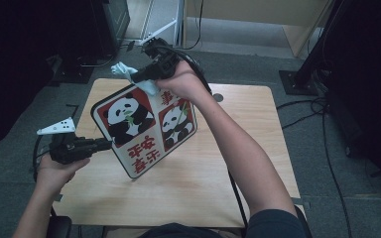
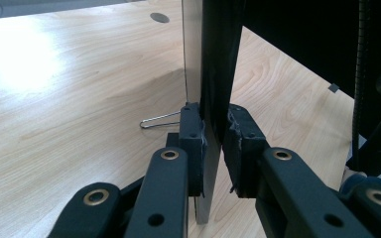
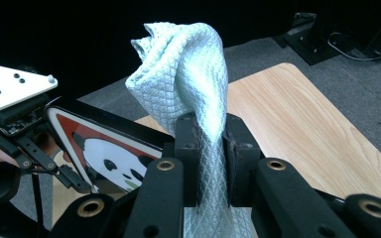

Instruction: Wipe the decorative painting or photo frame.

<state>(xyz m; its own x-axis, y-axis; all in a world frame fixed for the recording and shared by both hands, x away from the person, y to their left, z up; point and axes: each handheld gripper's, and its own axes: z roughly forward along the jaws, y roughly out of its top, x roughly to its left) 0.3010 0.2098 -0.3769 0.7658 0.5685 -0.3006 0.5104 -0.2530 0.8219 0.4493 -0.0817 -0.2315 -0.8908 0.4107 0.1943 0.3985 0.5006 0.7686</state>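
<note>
Against panda board (image 1: 144, 126), tool-clamped cloth (image 1: 129, 73)

Panda board (image 1: 144, 126), red Chinese characters upside down, too small to read surely

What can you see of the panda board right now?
The panda board is a flat, rigid square panel with rounded corners and a dark rim. Its pale face carries two red panels with pandas and red characters. It is held tilted above the wooden table. The left claw is shut on its left edge; the right claw presses a pale blue cloth against its upper edge.
</note>
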